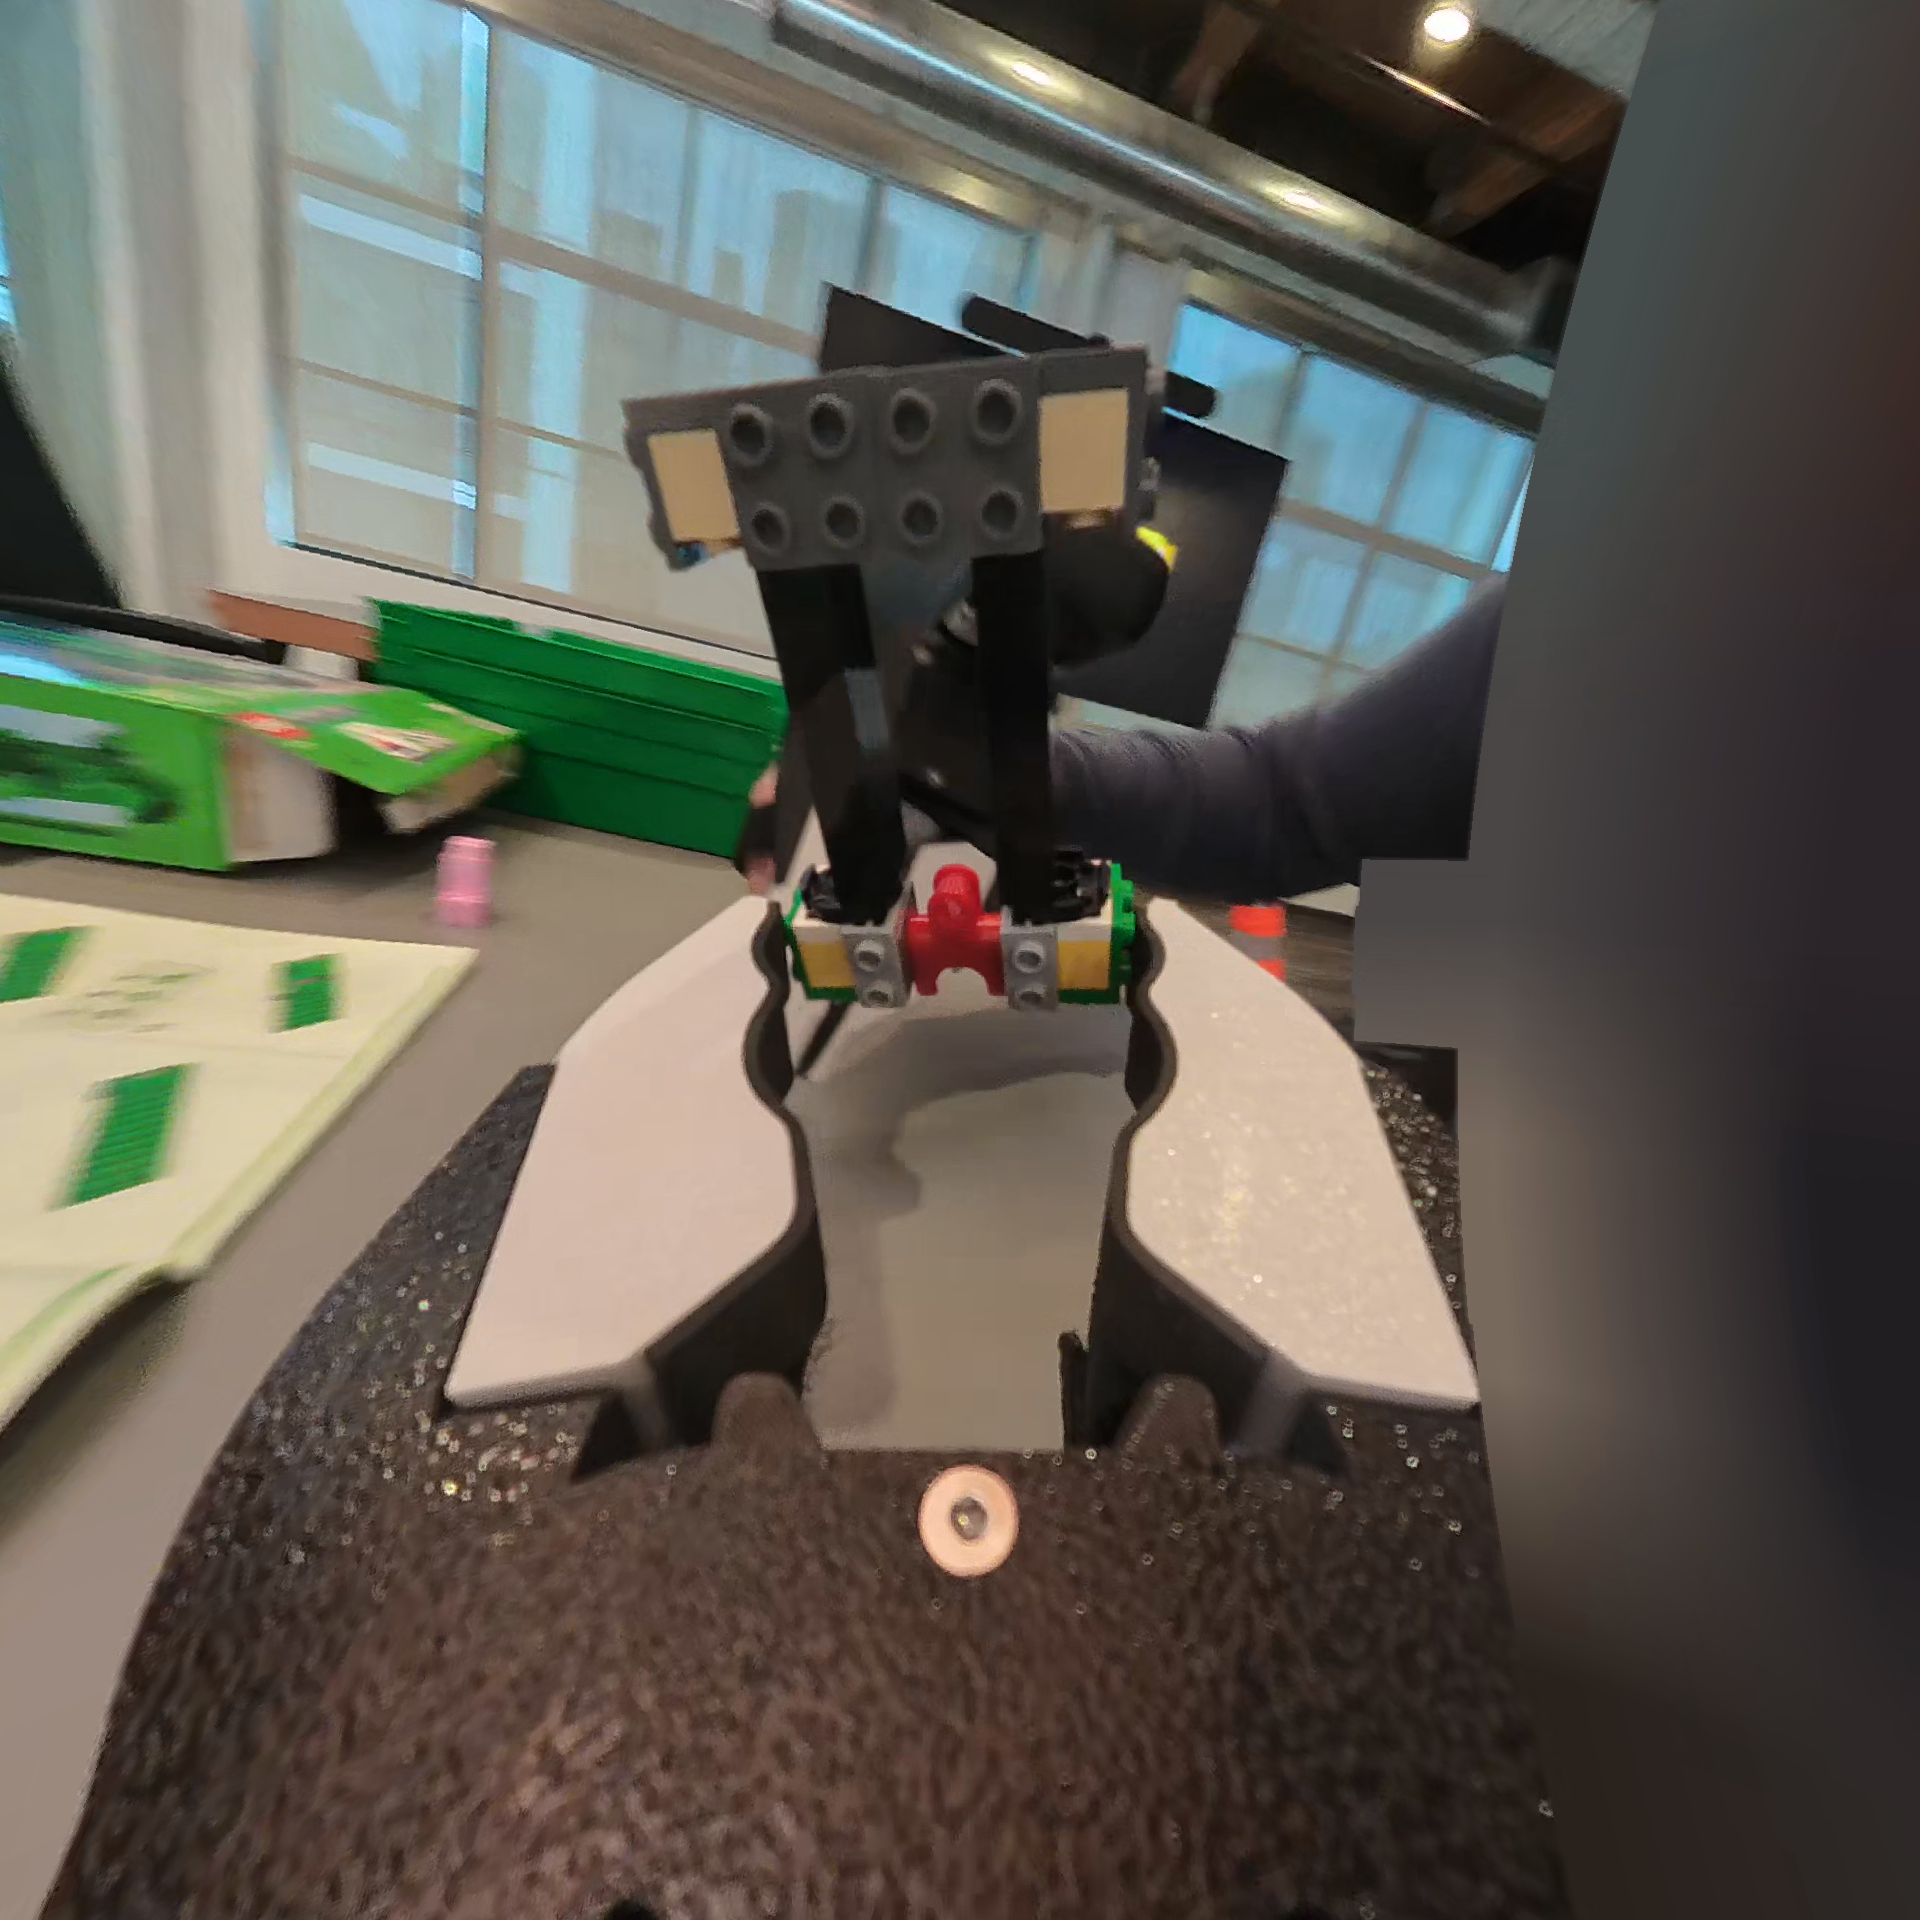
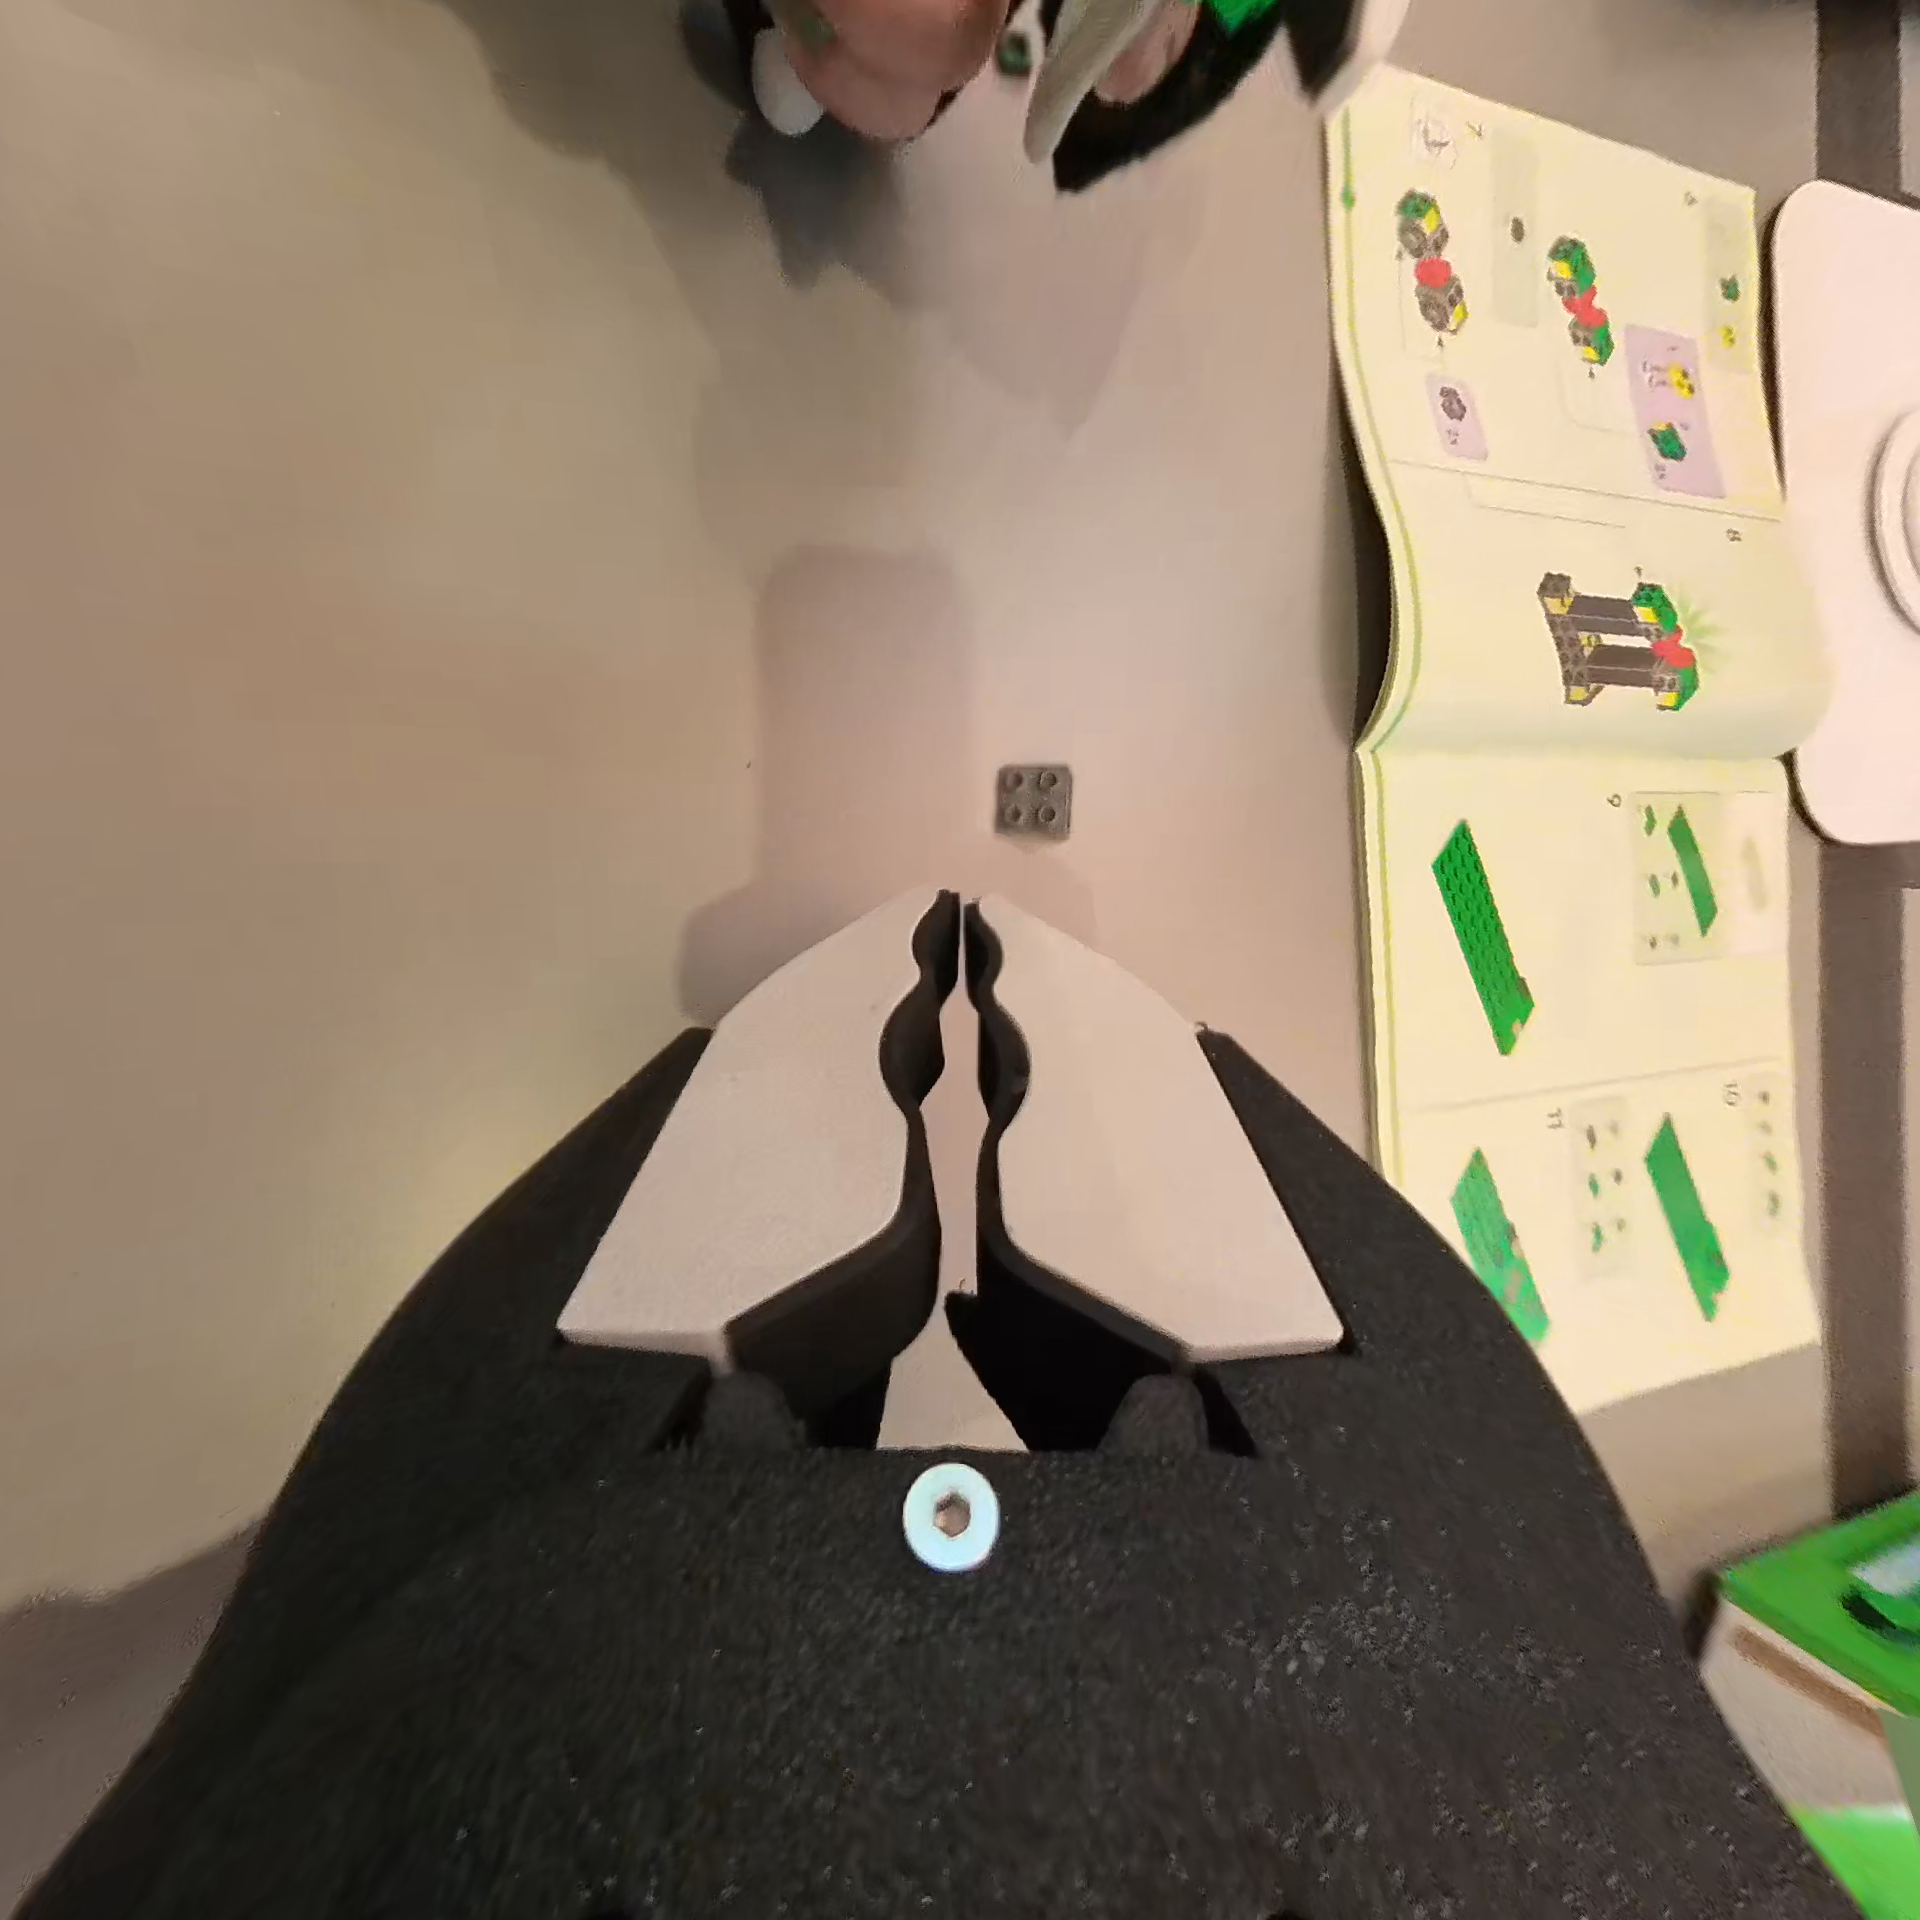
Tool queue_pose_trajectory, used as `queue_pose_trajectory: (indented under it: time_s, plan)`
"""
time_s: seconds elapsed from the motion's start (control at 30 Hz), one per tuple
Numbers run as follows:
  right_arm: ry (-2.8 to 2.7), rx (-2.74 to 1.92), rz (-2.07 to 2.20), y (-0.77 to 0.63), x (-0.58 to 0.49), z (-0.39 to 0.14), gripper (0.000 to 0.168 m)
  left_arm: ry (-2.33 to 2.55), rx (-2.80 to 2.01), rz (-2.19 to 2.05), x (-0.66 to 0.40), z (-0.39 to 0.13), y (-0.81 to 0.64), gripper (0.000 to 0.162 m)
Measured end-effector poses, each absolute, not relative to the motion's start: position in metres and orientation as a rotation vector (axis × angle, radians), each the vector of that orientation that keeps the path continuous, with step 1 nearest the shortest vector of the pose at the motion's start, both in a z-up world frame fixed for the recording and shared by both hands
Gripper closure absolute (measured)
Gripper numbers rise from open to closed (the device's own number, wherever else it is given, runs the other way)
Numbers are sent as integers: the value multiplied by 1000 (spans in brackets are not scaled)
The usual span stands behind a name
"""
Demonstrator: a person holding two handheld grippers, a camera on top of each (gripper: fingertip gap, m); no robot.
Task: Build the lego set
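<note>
My left gripper (image 1: 958, 961) is shut on a lego assembly (image 1: 935, 727) and holds it up off the table. The fingertips clamp its base of green, yellow, grey and red (image 1: 951, 940) bricks. Two black beams rise from the base to a dark grey studded plate (image 1: 888, 468) with tan tiles at both ends. My right gripper (image 2: 958, 902) is shut and empty, pointing down at the table. A small dark grey 2x2 plate (image 2: 1034, 801) lies on the table just beyond its tips. The left gripper and a hand show blurred at the top edge (image 2: 1039, 73) of the right wrist view.
An open instruction booklet (image 2: 1558, 727) lies right of the small plate, also at left (image 1: 156, 1091). A green lego box (image 1: 208, 769) and stacked green plates (image 1: 623, 717) stand at the back. A pink piece (image 1: 464, 881) and a person's dark sleeve (image 1: 1247, 810) are behind the assembly.
</note>
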State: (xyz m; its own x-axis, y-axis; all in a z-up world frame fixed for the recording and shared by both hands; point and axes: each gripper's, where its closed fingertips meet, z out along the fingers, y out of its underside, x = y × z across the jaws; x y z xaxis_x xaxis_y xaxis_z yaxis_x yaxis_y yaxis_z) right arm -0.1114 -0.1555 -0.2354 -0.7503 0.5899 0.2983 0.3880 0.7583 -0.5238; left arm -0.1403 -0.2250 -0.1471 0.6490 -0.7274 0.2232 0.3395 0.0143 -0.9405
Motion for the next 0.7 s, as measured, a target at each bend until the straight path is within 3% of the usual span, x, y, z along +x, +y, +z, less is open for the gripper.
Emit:
queue_pose_trajectory:
  time_s: [0.03, 0.2, 0.37, 0.7]
  plan:
    - [-2500, -756, 624, -157, -116, -238, 166, 349, -1307, -842, -148, -146, -226, 100]
    - [-2472, -872, 644, -157, -142, -253, 156, 304, -1289, -832, -161, -145, -228, 100]
    - [-2305, -1378, 612, -150, -152, -257, 149, 342, -1330, -819, -152, -150, -225, 100]
    - [-1927, -1516, 622, -160, -149, -258, 159, 332, -1318, -826, -155, -149, -224, 100]
